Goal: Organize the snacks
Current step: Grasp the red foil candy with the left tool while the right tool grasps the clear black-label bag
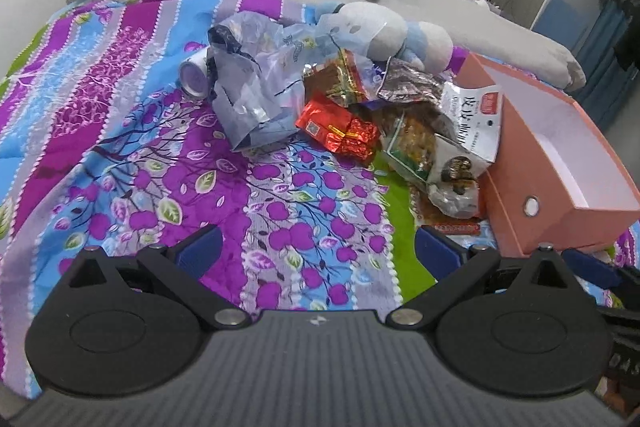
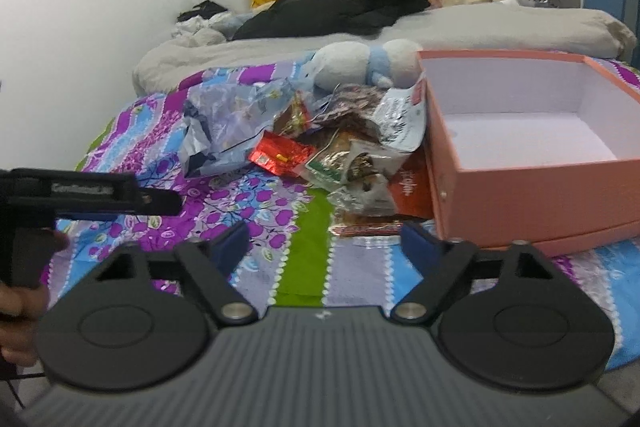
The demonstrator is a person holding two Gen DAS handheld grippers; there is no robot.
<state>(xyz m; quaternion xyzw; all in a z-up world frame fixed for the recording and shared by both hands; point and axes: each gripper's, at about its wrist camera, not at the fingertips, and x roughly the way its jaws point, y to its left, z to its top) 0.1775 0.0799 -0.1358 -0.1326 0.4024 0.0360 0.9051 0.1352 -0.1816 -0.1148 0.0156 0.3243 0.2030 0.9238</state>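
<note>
A heap of snack packets lies on the patterned blanket [image 1: 160,155]. It holds a red foil packet [image 1: 320,125] [image 2: 280,153], a white printed bag [image 1: 476,119] [image 2: 400,119], a clear bag of brown snacks [image 1: 412,143] [image 2: 348,163] and a crumpled pale blue plastic bag [image 1: 256,83] [image 2: 232,115]. An open pink box [image 1: 520,187] [image 2: 532,195] with nothing inside stands right of the heap. My left gripper [image 1: 318,247] is open above bare blanket, short of the heap. My right gripper [image 2: 326,239] is open too, nothing between its fingers, with a flat red packet [image 2: 366,229] just ahead.
A white and blue plush toy [image 1: 380,27] [image 2: 360,67] lies behind the heap, and a small can [image 1: 194,77] at its left. Black clothes [image 2: 352,3] and a grey duvet [image 2: 480,27] cover the far bed. A person's hand [image 2: 20,311] shows at the left edge.
</note>
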